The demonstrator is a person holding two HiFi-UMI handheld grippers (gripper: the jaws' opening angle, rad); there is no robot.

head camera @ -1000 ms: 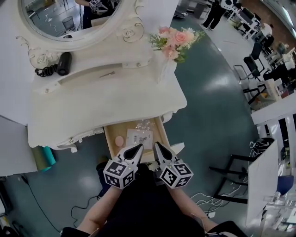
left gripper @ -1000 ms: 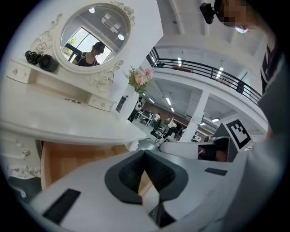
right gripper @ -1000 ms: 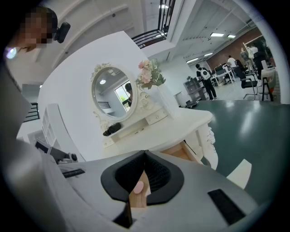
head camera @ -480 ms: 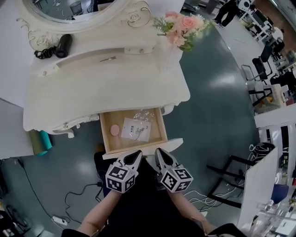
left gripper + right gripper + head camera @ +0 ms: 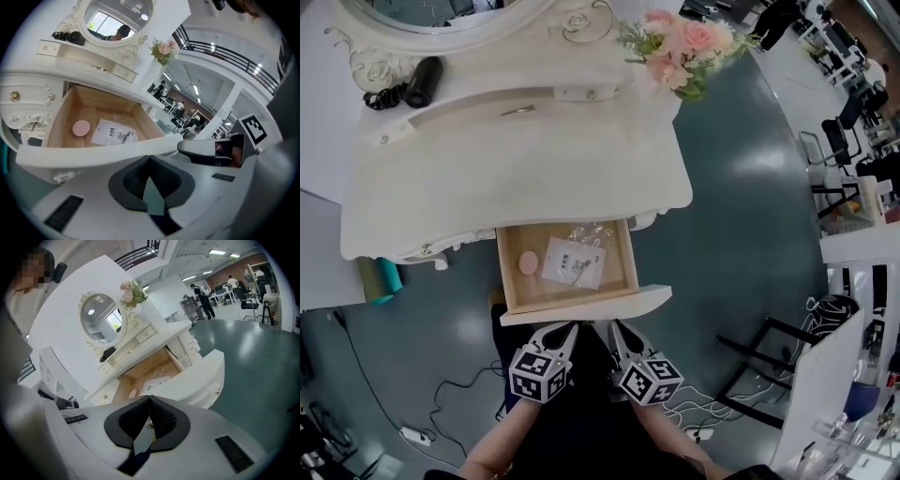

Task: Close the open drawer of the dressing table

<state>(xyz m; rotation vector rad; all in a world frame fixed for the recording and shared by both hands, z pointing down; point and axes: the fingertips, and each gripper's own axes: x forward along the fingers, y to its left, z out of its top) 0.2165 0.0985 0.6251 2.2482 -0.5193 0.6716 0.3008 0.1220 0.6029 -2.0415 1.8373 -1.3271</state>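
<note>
Claws both sit pinched shut with nothing between them: the left claw [image 5: 563,330] and right claw [image 5: 618,330] lie side by side at 6 o'clock of the open pale-wood drawer [image 5: 581,306], tips just beside its curved white front. That drawer juts from the ornate white dressing table [image 5: 516,178] and holds a round pink disc [image 5: 528,262] at 9 o'clock of a flat white packet [image 5: 573,262]. Pink flowers [image 5: 684,42] stand at the table's 2 o'clock corner.

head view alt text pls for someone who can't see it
From above, a white dressing table has its wooden drawer pulled open, holding a pink disc and a packet. The left gripper and right gripper, both shut, point at the drawer's front from the near side. Pink flowers and a black hair dryer sit at the back.
</note>
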